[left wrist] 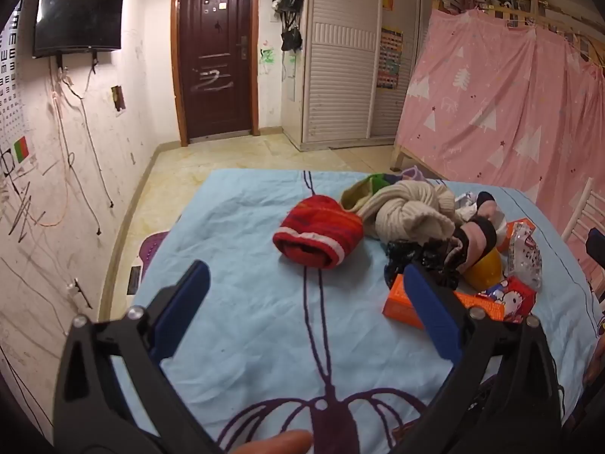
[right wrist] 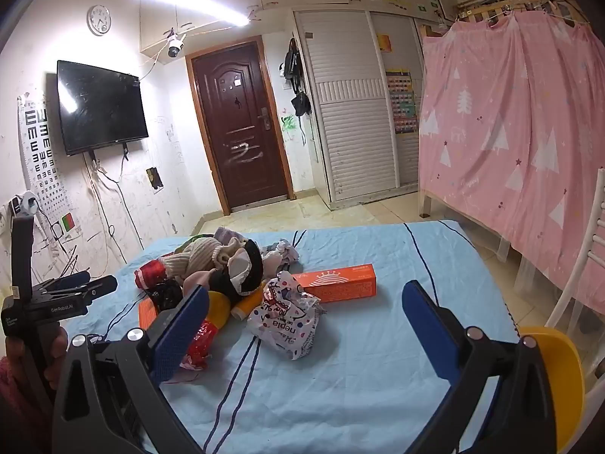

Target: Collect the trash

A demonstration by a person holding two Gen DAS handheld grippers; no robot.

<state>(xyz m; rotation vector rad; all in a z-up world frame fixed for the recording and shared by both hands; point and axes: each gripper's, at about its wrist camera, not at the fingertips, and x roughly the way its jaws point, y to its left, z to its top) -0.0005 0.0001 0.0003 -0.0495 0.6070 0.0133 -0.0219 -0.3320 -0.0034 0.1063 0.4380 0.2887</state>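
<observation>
Orange boxes (right wrist: 336, 282) (right wrist: 148, 312): two, among wrappers (right wrist: 287, 321).

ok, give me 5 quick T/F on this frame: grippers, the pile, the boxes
1. Both grippers are open and hold nothing. True: left gripper and right gripper both stand wide over the blue sheet.
2. The red hat lies on the floor. False: it lies on the sheet, beside the cream knit.
3. The orange box lies flat on the sheet. True.
4. The door stands open. False: it is shut.
5. The printed wrapper is between the right gripper's fingers. False: it lies on the sheet beyond them.
</observation>
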